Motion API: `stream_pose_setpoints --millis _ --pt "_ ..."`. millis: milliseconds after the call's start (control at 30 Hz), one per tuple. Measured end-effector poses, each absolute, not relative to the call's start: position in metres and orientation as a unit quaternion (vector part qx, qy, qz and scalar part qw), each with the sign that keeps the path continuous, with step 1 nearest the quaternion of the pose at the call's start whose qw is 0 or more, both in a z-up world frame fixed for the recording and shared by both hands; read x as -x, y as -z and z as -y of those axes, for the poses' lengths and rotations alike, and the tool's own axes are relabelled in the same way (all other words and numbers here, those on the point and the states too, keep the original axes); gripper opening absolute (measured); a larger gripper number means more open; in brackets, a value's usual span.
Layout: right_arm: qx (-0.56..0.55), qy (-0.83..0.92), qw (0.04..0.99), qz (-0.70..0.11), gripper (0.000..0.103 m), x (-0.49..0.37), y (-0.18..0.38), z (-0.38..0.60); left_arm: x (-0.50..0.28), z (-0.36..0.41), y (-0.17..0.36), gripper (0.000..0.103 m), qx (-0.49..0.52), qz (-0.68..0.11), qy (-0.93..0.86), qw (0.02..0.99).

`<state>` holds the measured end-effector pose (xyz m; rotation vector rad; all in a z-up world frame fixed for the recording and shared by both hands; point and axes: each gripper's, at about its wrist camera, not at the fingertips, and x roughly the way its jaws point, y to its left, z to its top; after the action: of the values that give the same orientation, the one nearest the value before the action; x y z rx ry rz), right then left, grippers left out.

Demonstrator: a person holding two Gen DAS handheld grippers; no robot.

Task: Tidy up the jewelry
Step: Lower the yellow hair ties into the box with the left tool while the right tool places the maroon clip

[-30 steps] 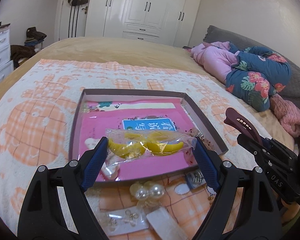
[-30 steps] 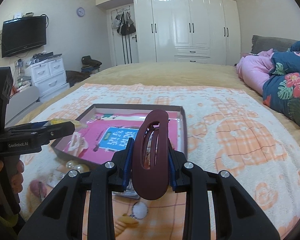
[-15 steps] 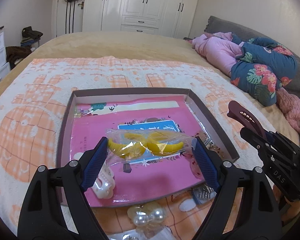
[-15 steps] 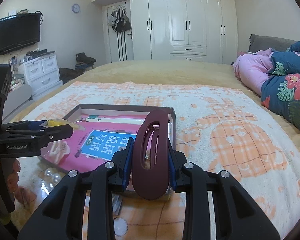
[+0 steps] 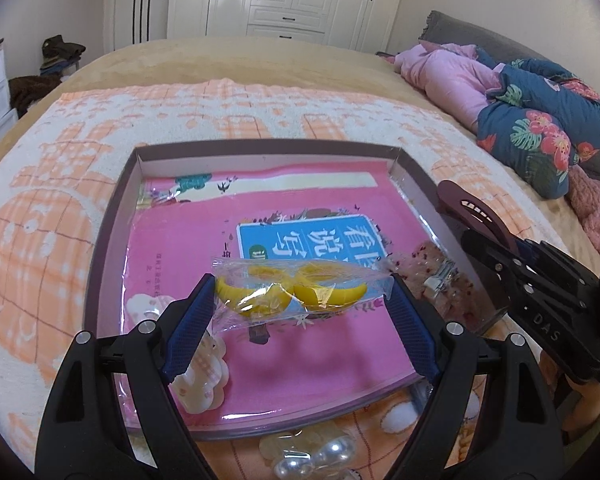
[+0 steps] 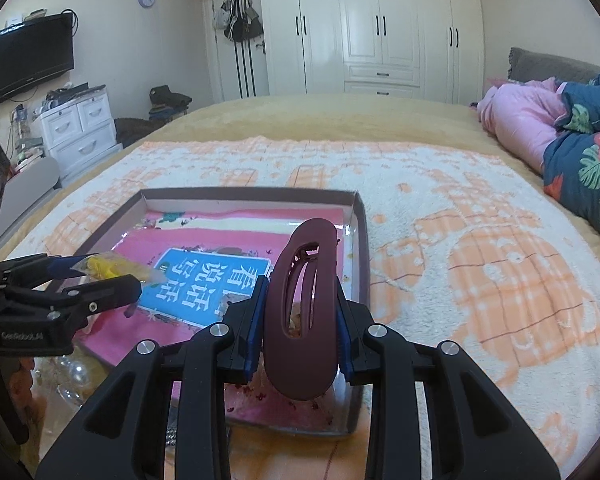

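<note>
Wide bed under a tan plush cover (image 6: pixel 300 120), with a white-and-orange checked fleece blanket (image 6: pixel 480 248) spread across it. On the blanket, a shallow rectangular cardboard tray with dark rim and white inner walls (image 5: pixel 112 216), floor lined by a glossy pink book with a blue title panel (image 5: pixel 204 248).

Over the tray's near half, the left gripper (image 5: pixel 298 300) with jaws spread wide, blue pads pinching the 2 ends of a clear plastic packet of yellow crescent-shaped hair clips (image 5: pixel 296 290); packet stretched level between the pads, held clear above the pink cover. Same gripper visible from the right wrist view at the left edge (image 6: pixel 104 276), packet tip poking out in front.

Over the tray's near right corner, the right gripper (image 6: pixel 300 328) with jaws drawn narrow, clamped on the flanks of a maroon oval claw hair clip with long slots (image 6: pixel 300 312), clip standing upright between the pads.

Inside the tray: a cream flower-shaped clip in clear wrap (image 5: pixel 200 376) near the left corner, a pink speckled clip with a metal clasp (image 5: pixel 440 272) by the right wall.

Outside the near edge, on the blanket: a bagged cluster of large white pearl beads (image 5: pixel 316 460).
</note>
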<state>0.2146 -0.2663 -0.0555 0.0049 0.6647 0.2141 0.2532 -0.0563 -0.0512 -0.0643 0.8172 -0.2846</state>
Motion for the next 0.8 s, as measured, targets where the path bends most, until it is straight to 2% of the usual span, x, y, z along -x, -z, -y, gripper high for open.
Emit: stream_pose_setpoints --millis 433,633,700,800 --pt "-0.006 -0.106 0.936 -0.335 0.032 -0.217 0.063 0.265 -0.253 0.056 0.056 0.075 0.033 -0.404 0.144 0.903" --pt "-0.010 -0.096 0.945 -0.311 0.047 -0.201 0.054 0.271 -0.252 0.054 0.057 0.077 0.038 -0.403 0.145 0.903" --pt "-0.011 -0.089 0.949 -0.302 0.058 -0.193 0.051 0.274 -0.251 0.053 0.056 0.078 0.040 -0.403 0.144 0.903" --pt "-0.010 -0.080 0.953 -0.293 0.063 -0.184 0.047 0.277 -0.250 0.052 0.055 0.081 0.042 -0.402 0.144 0.903"
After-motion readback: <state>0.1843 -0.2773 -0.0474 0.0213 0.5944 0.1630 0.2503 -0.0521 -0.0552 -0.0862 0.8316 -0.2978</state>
